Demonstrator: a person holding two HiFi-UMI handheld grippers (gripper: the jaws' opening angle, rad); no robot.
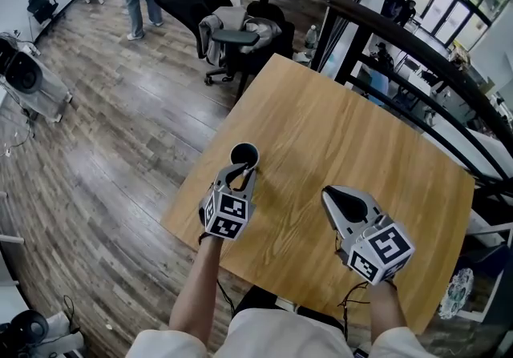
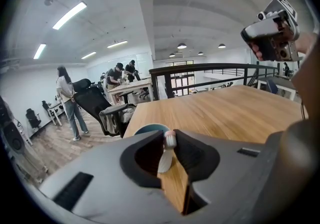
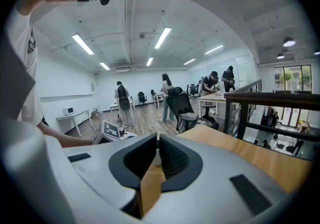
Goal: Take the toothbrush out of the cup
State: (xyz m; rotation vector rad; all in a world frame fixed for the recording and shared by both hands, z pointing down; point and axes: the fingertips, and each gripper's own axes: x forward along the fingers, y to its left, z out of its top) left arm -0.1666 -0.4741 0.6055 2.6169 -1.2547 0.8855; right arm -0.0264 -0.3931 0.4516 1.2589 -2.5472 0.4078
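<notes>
**A:** Fingers (image 2: 197, 150) on your left gripper (image 2: 169, 137) are pinching the toothbrush (image 2: 165, 157), right at the cup (image 2: 150, 129) rim!
**B:** And your right gripper (image 3: 156, 144)?
**A:** Jaws pressed together, empty, over the table (image 1: 337, 132) beside it.

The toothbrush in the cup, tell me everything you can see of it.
In the left gripper view the toothbrush shows as a slim white stem, plastic by the look, with a pale pink top end. It stands nearly upright, leaning slightly, and its lower part drops towards the blue-rimmed cup on the wooden table. The left gripper has its jaws closed on the pink upper end. Bristles cannot be made out, and the head view barely shows it.
</notes>
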